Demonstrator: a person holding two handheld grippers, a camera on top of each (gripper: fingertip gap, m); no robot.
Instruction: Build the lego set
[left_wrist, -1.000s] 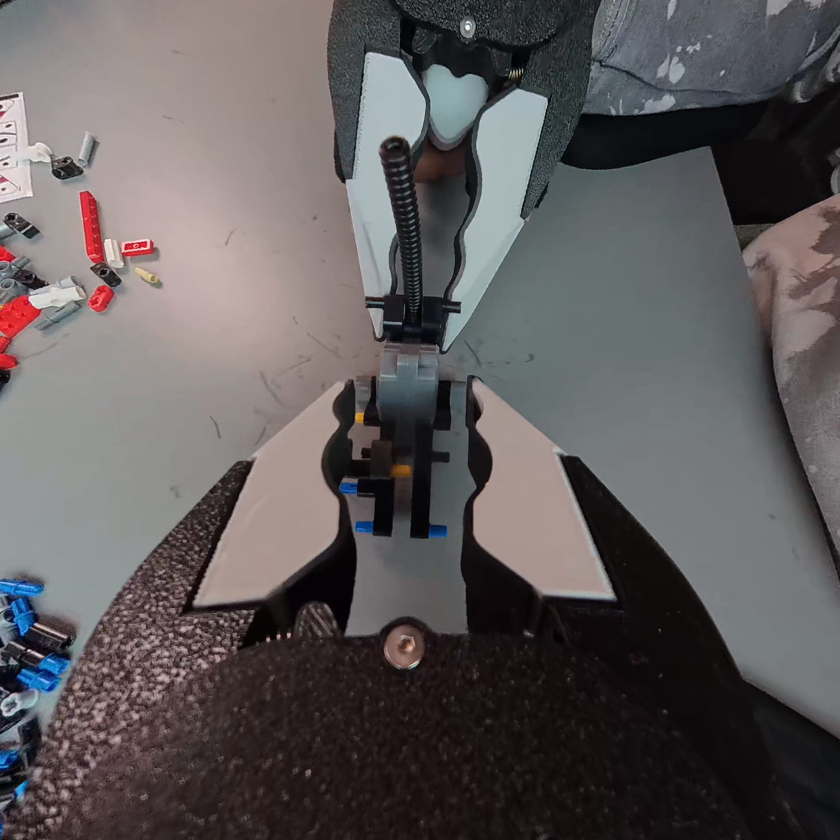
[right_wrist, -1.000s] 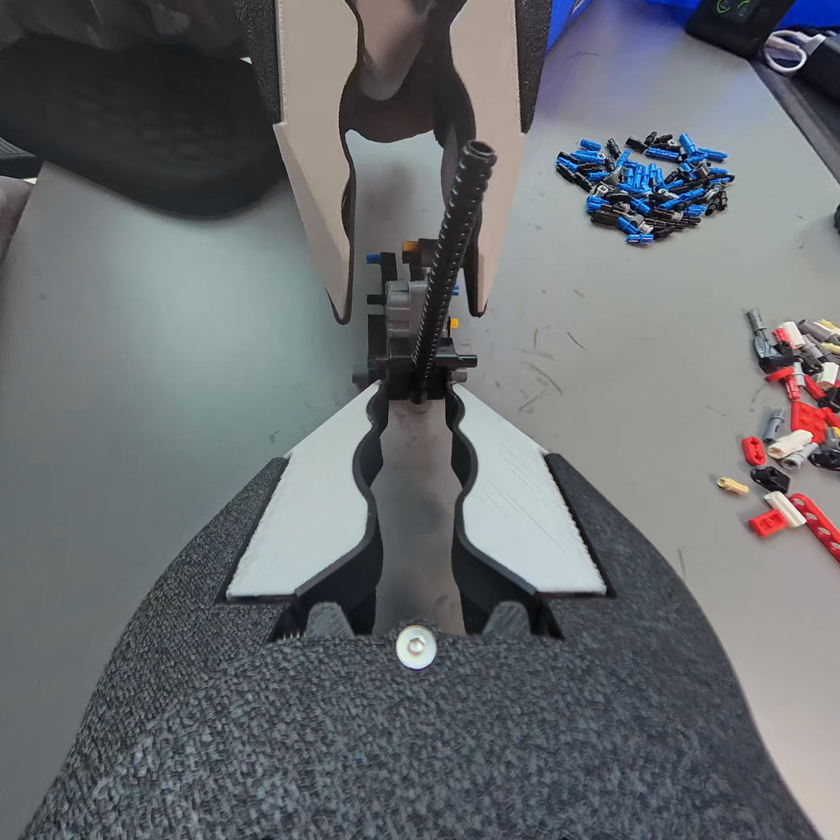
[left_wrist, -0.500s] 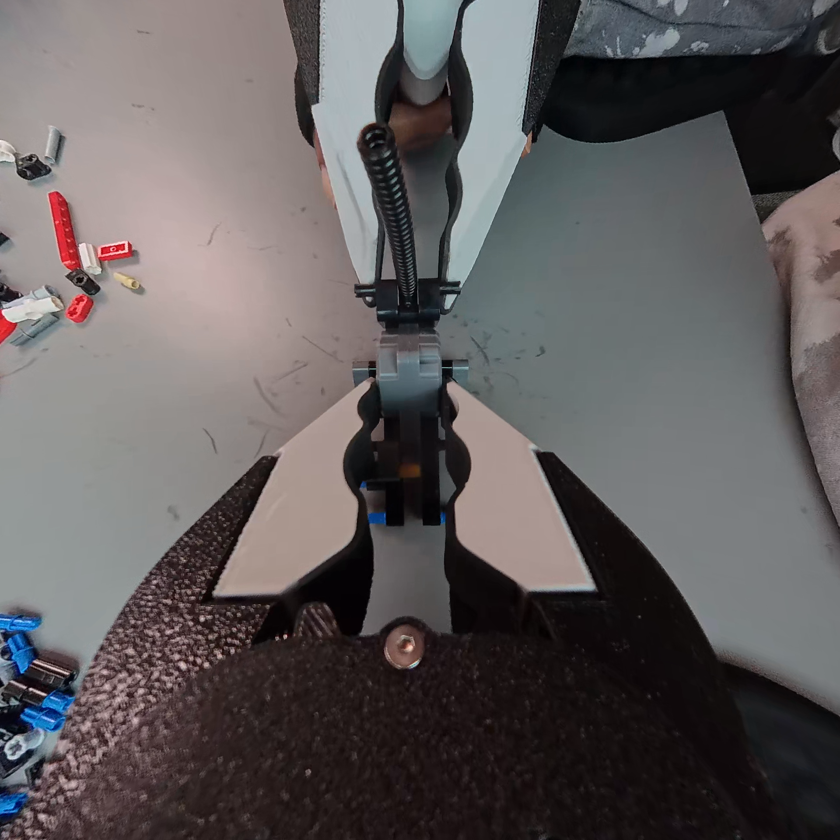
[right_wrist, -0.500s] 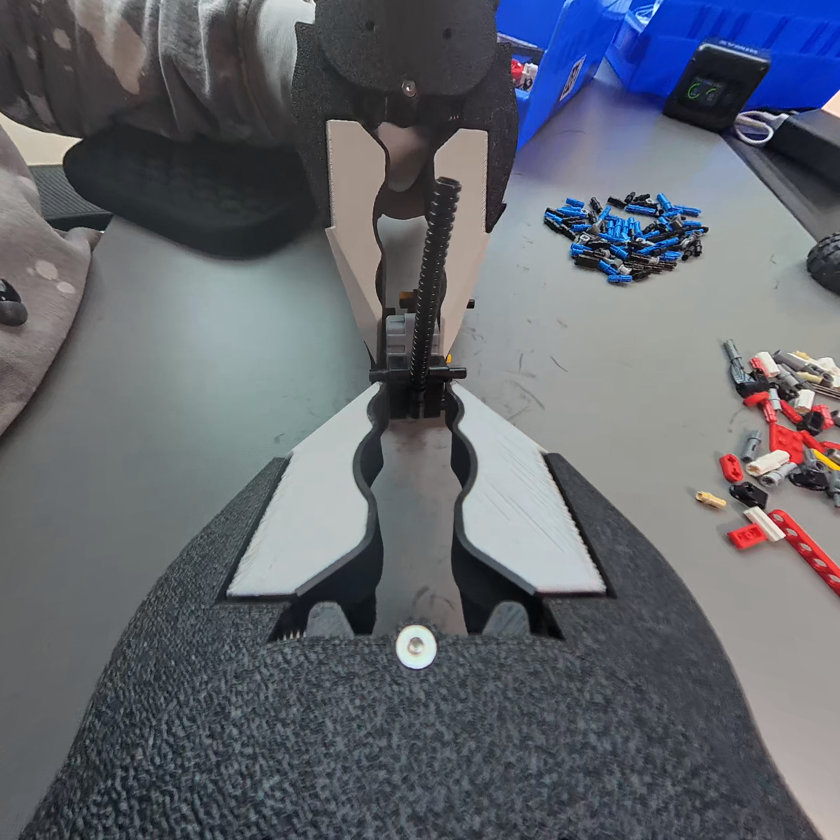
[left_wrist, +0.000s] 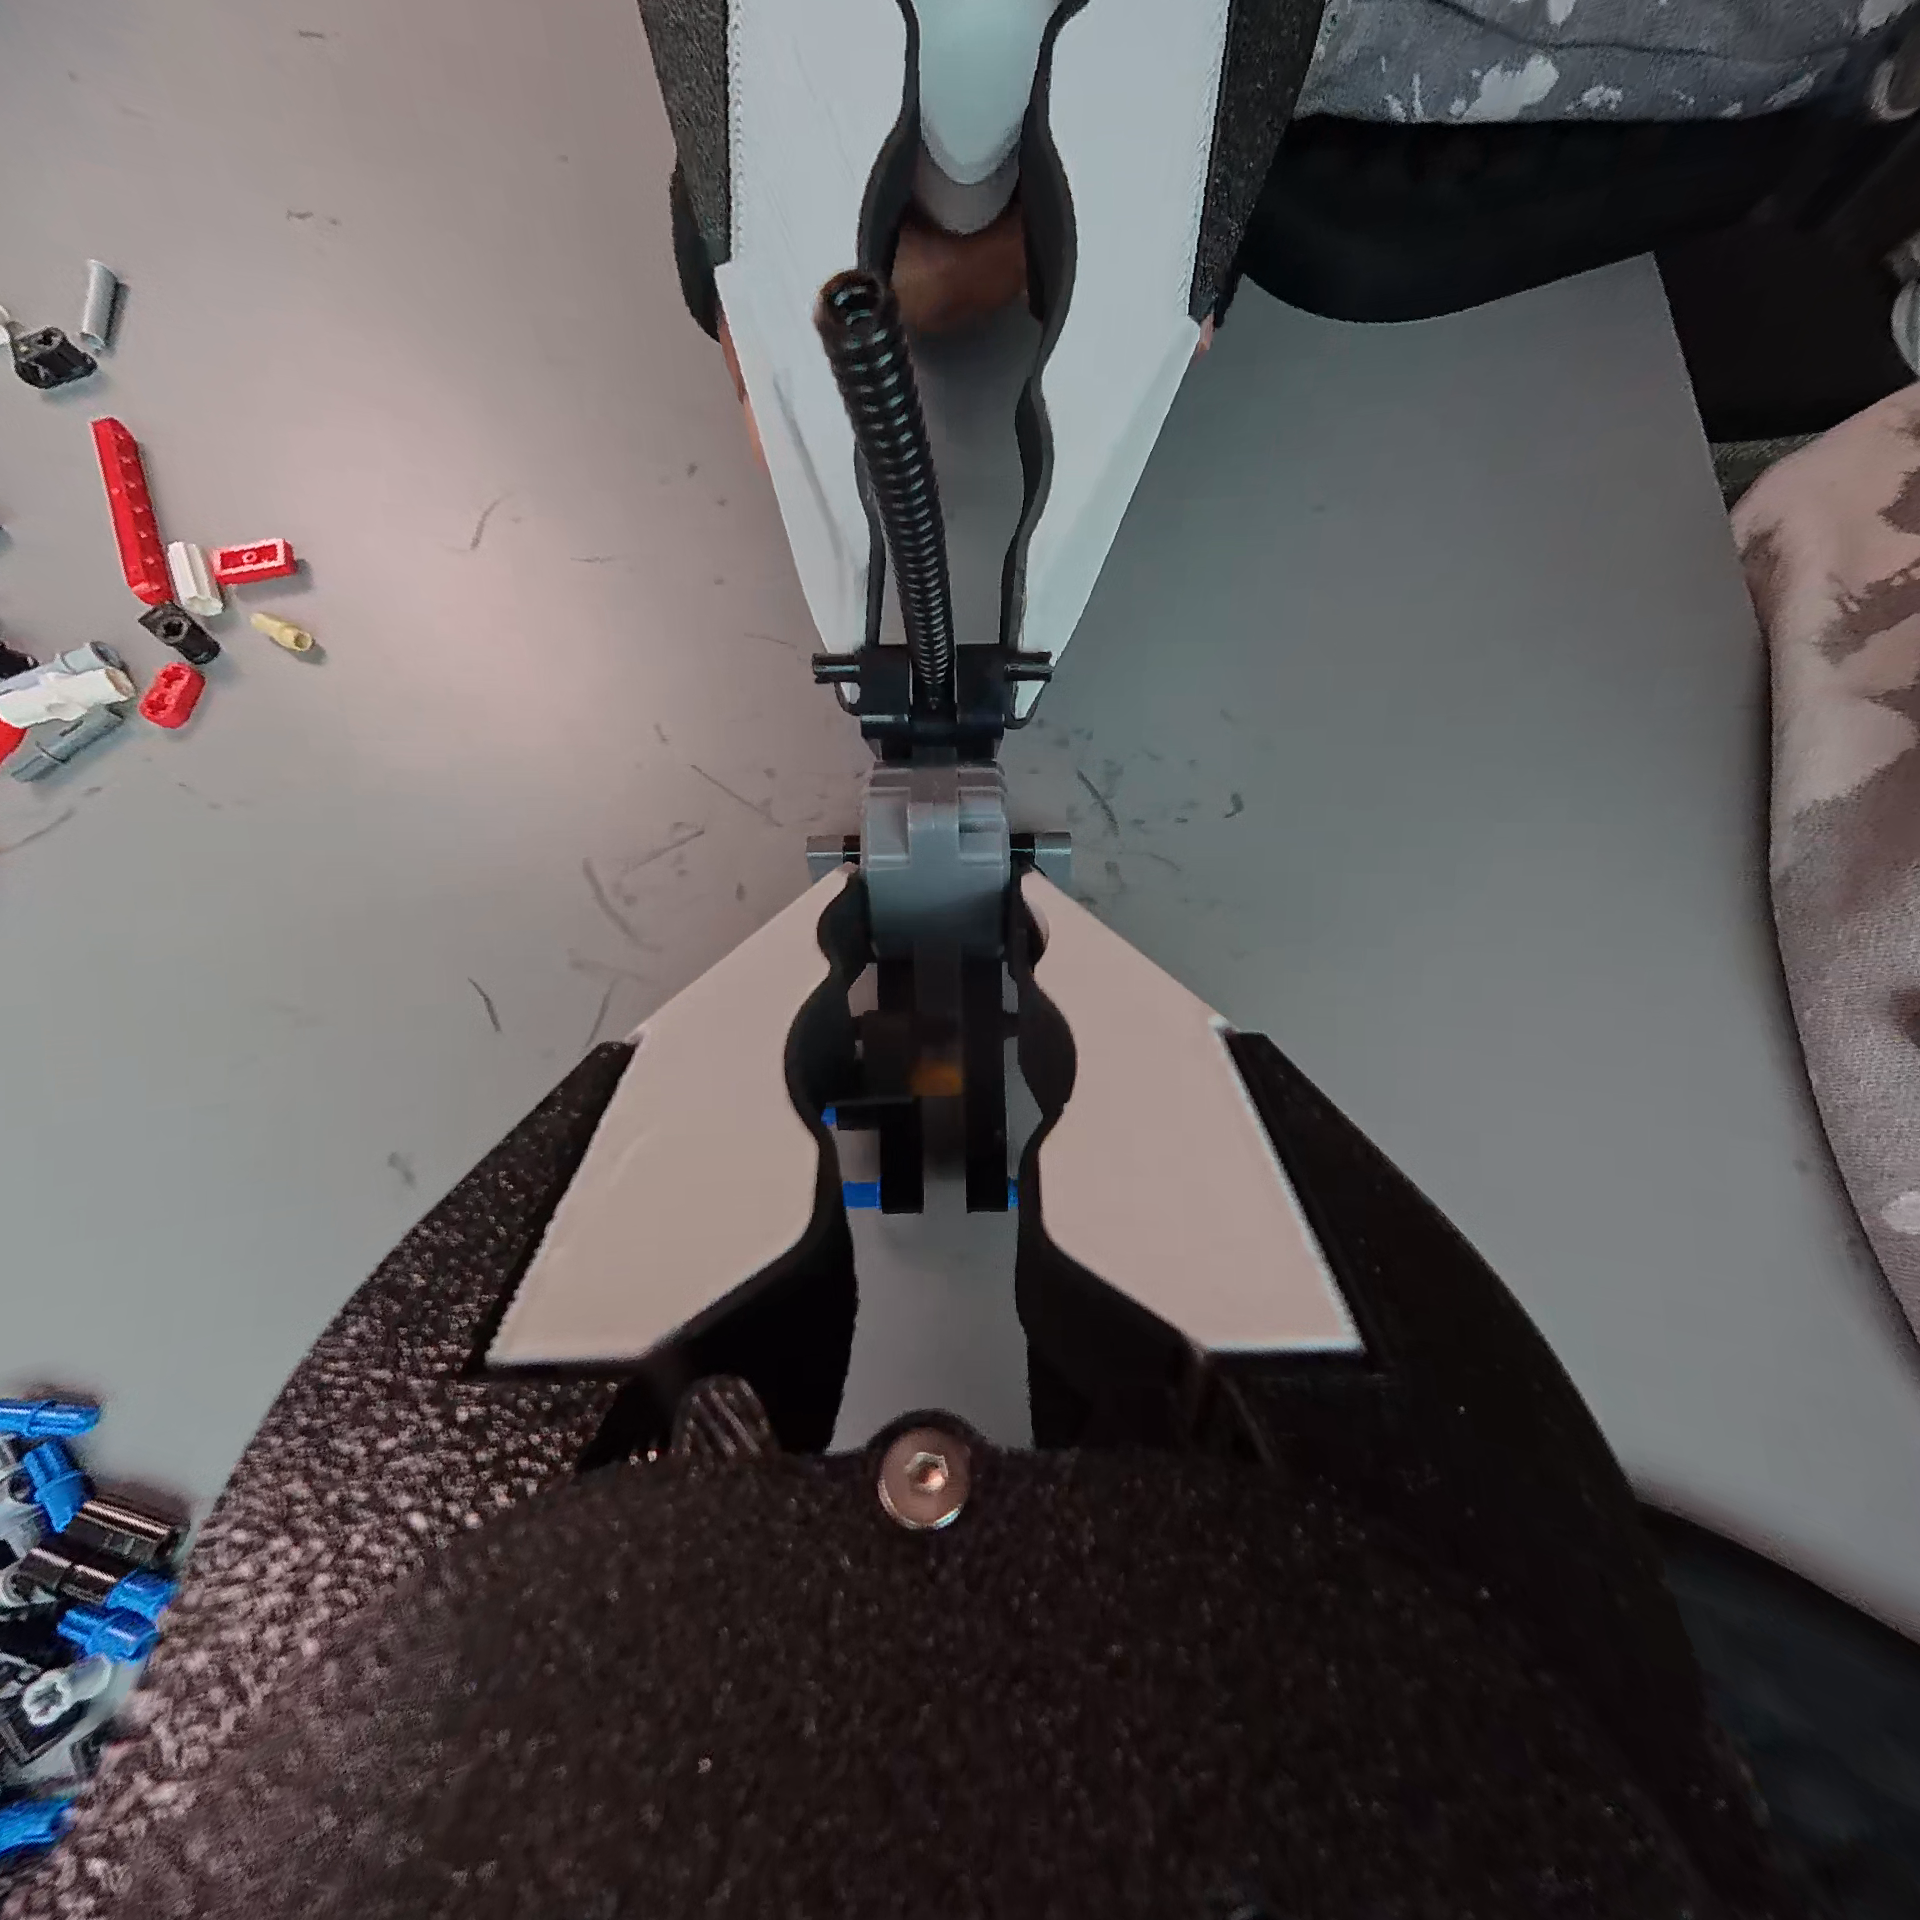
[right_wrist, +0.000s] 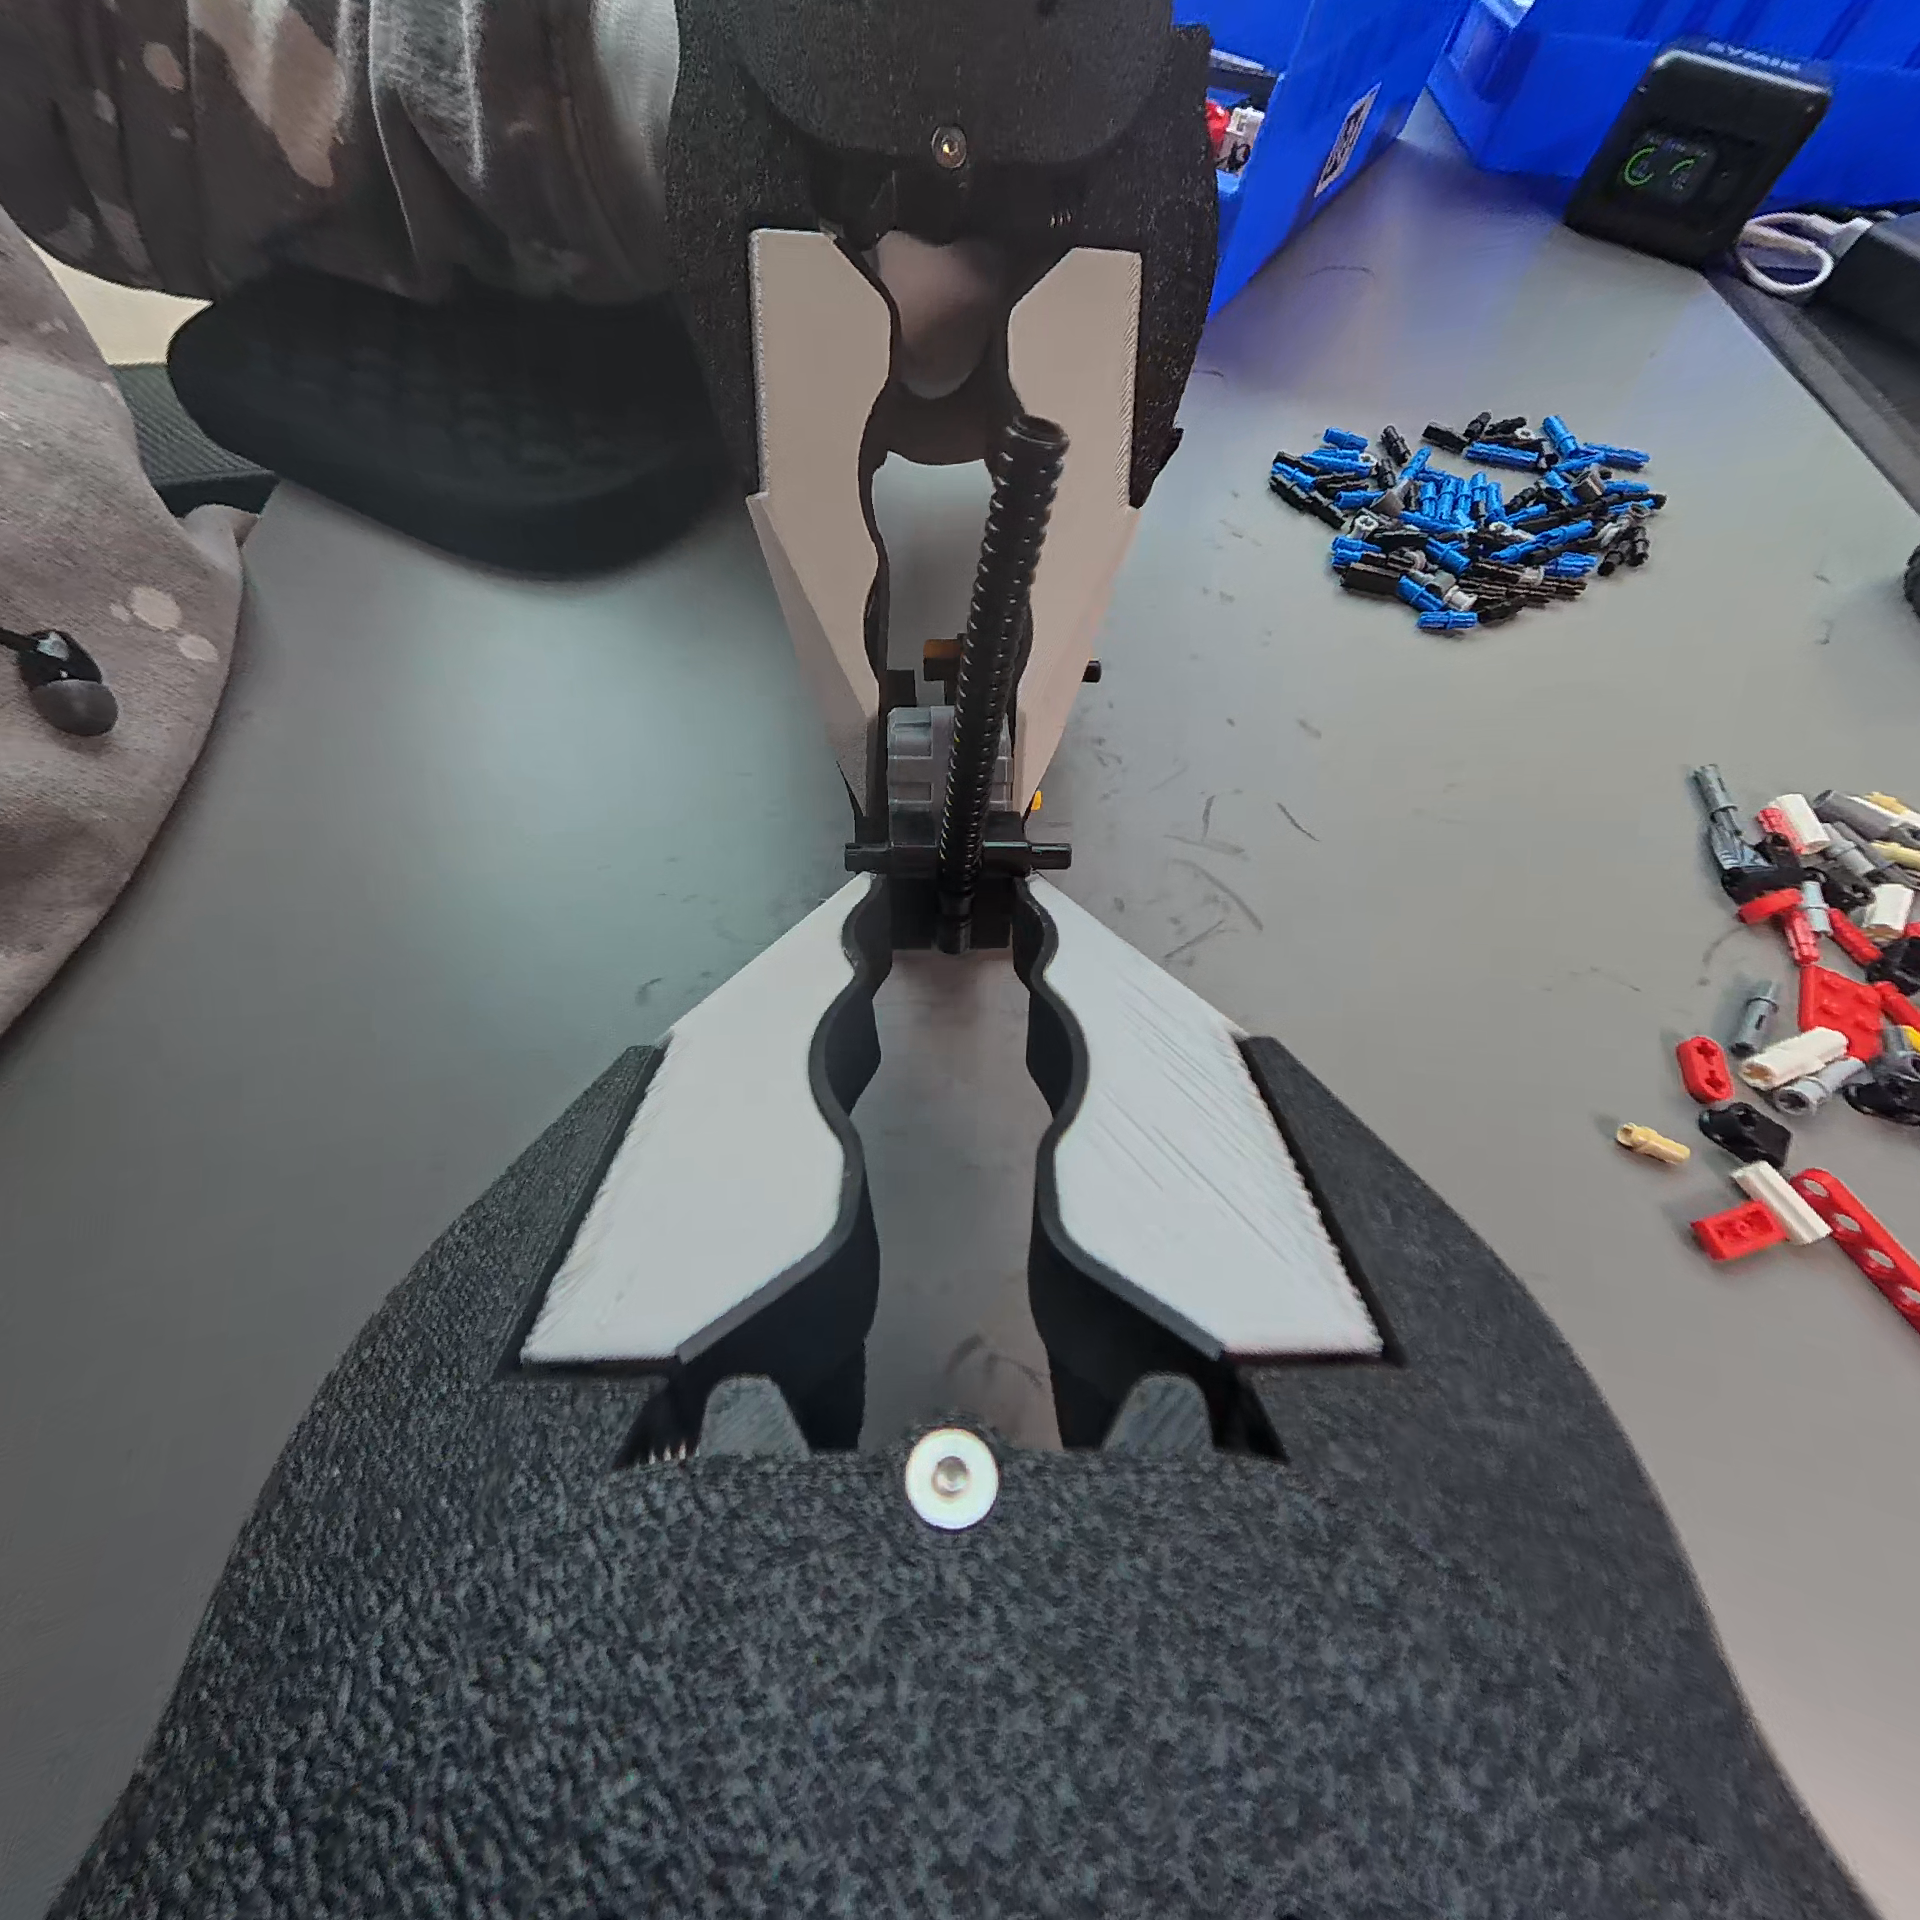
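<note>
A small lego assembly (left_wrist: 935, 883) of grey and black beams with blue and orange pins is held between both grippers above the grey table. My left gripper (left_wrist: 935, 894) is shut on its grey and black end. My right gripper (right_wrist: 945, 904) is shut on its black end with the cross axle (right_wrist: 956, 857). A black ribbed hose (left_wrist: 899, 488) stands up from that end and leans back; it also shows in the right wrist view (right_wrist: 992, 644). The two grippers face each other tip to tip, with the right gripper (left_wrist: 930, 686) opposite in the left wrist view and the left gripper (right_wrist: 940, 769) opposite in the right wrist view.
A pile of blue and black pins (right_wrist: 1465, 530) lies on the table at the right. Loose red, white, grey and black parts (right_wrist: 1829, 997) lie nearer. Blue bins (right_wrist: 1351, 125) and a black device (right_wrist: 1694, 156) stand at the back. A person's sleeve (left_wrist: 1558, 52) is beyond the table edge. My two grippers' fingertips are within a few centimetres of each other.
The left gripper's fingers have closed in onto the assembly. Both grippers have drawn back and levelled, so the pair now looks more head-on; the hose still stands on the assembly.
</note>
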